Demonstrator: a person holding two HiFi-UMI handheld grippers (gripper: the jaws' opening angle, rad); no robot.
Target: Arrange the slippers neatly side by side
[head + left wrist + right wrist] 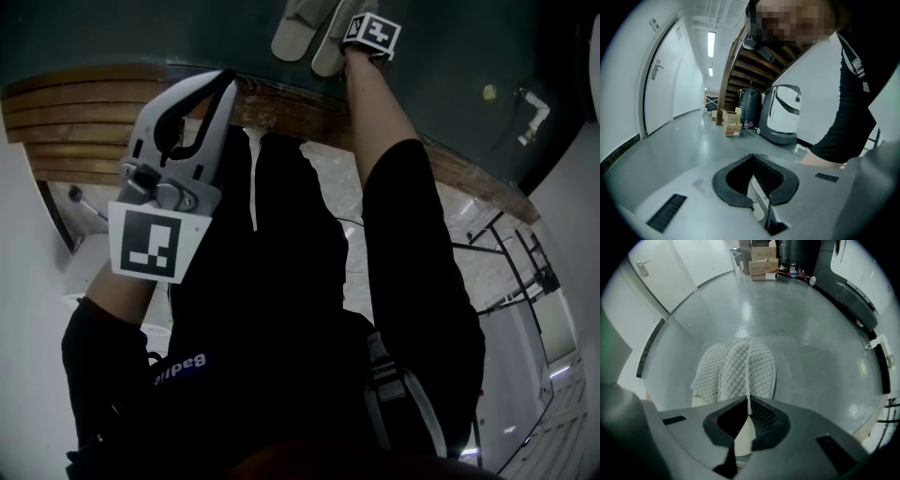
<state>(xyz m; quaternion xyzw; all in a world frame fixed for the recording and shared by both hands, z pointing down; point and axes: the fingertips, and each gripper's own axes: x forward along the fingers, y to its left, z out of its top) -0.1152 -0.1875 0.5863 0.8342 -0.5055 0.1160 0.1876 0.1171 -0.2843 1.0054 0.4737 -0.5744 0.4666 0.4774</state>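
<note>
Two pale quilted slippers lie side by side on the grey floor, the left slipper (708, 371) touching the right slipper (761, 366). My right gripper (749, 412) is shut on the right slipper's upper and pinches the fabric into a thin raised ridge. In the head view both slippers (302, 33) show at the top edge, with the right gripper (349, 44) reaching down onto them. My left gripper (223, 82) is held up near the person's body, away from the slippers. Its jaws (753, 177) are shut with nothing between them, pointing along a corridor.
Cardboard boxes (764, 266) and a dark machine base (848, 289) stand beyond the slippers. A small white object (877, 345) lies at the right. A curved wooden step edge (84, 103) runs under the arms. The left gripper view shows a white floor machine (783, 112), boxes (731, 123) and a door (663, 89).
</note>
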